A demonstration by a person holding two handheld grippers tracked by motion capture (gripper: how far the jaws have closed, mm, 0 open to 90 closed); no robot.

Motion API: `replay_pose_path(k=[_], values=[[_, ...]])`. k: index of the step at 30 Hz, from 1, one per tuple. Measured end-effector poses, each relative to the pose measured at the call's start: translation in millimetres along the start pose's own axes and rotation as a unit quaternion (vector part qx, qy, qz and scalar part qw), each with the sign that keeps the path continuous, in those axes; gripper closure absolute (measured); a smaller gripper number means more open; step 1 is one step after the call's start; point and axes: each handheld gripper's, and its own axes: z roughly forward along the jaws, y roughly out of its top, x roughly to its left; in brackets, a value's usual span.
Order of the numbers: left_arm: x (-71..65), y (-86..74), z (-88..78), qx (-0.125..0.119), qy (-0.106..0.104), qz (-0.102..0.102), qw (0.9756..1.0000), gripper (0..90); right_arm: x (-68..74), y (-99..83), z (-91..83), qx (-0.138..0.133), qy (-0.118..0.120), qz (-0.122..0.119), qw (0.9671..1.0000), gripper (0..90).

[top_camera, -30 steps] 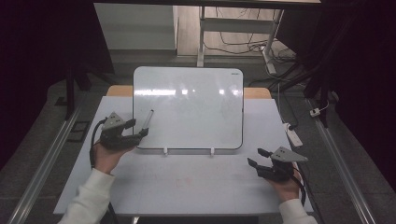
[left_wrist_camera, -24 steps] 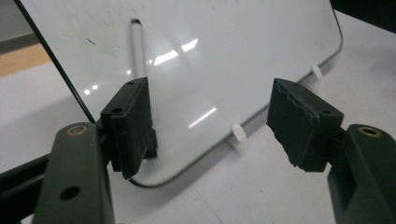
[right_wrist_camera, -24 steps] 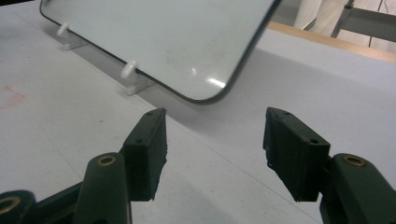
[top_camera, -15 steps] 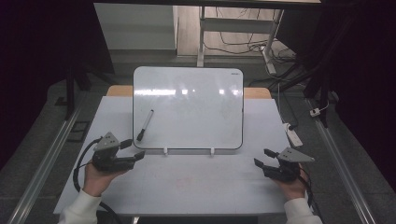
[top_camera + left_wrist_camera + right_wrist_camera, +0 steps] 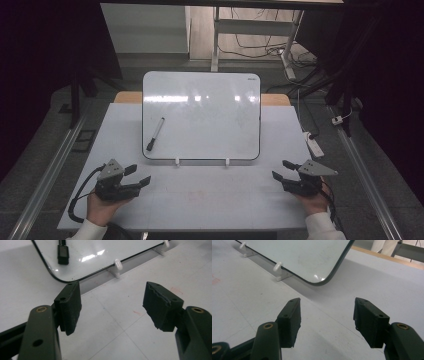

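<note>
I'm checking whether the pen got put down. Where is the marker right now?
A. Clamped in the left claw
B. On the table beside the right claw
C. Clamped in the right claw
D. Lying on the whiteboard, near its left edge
D. The marker lies on the whiteboard near its left edge, apart from the left claw and the right claw, both open with nothing between their jaws.

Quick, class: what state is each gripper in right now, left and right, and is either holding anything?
Left gripper: open, nothing between its jaws; the marker lies on the whiteboard.
Right gripper: open, holding nothing, low over the table.
</note>
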Motion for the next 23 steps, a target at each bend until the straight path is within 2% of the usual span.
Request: replay_pose_path(k=[5, 11, 23], values=[[-1.3, -1.9, 10.2, 0.017, -0.005, 0.008, 0.9998, 31.3, 1.3, 1.7, -0.4, -0.006, 0.005, -0.010, 0.9999, 38.9], [2.6, -5.0, 8.7, 0.011, -0.002, -0.004, 0.9999, 31.3, 4.3, 3.8, 0.4, -0.006, 0.005, -0.023, 0.9997, 38.9], [2.8, -4.7, 9.9, 0.009, -0.002, -0.005, 0.9999, 31.2, 6.8, 5.1, 1.5, -0.001, 0.008, -0.031, 0.9995, 38.8]])
